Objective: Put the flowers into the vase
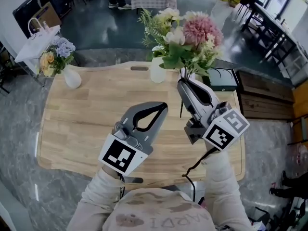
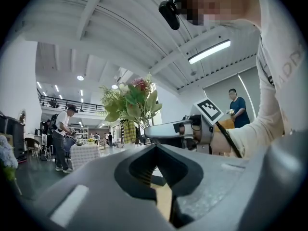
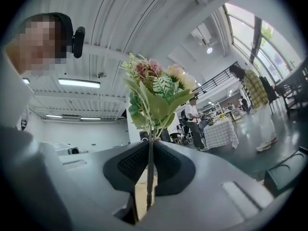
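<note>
I am pinching the flowers [image 1: 192,37] by the stem in right gripper [image 1: 183,84] jaws, left gripper [image 1: 162,108] jaws pressing together, empty, vase [image 1: 157,70] sitting at their 12 o'clock.

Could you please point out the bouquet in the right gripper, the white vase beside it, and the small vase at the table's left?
Bouquet [image 1: 202,31]: head view, on the pink bloom.
White vase [image 1: 157,72]: head view, on its body.
Small vase [image 1: 72,78]: head view, on its body.

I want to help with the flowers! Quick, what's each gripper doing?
Left gripper: shut, nothing in it.
Right gripper: shut on the stem of the flowers.
</note>
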A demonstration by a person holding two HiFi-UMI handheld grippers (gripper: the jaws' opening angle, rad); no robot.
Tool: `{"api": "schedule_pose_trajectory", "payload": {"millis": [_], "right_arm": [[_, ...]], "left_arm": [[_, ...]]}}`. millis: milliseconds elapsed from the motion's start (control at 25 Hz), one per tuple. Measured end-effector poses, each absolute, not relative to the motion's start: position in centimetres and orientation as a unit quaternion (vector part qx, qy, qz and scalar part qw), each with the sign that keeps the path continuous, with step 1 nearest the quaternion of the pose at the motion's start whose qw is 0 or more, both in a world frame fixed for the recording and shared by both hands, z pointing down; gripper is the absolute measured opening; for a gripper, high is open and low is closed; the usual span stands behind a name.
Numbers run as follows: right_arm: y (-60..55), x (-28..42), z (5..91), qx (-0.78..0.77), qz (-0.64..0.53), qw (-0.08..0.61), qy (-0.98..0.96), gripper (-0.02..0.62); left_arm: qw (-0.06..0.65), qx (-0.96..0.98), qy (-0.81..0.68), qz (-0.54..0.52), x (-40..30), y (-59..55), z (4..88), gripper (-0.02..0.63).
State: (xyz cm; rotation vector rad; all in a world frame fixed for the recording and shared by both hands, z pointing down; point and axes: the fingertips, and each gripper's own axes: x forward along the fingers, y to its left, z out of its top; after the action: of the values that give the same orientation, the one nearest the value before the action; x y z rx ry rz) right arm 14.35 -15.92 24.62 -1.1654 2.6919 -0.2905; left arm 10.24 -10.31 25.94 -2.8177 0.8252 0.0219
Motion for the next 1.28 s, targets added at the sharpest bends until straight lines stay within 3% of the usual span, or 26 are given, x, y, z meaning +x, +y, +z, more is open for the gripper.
{"api": "schedule_pose_trajectory", "payload": {"millis": [520,1280], "right_arm": [[-27.7,12.1,25.4,-0.410,-0.045,0.086,0.907,0.051],[-44.8,11.8,26.5,-0.441,0.026,0.123,0.889,0.051]], "left_arm": [[0.080,-0.957,0.280,-0.009,7.8,-18.7,29.9,0.001],[0.040,-0.942,0.330,-0.039,5.1,-25.6,34.0,0.001]]}}
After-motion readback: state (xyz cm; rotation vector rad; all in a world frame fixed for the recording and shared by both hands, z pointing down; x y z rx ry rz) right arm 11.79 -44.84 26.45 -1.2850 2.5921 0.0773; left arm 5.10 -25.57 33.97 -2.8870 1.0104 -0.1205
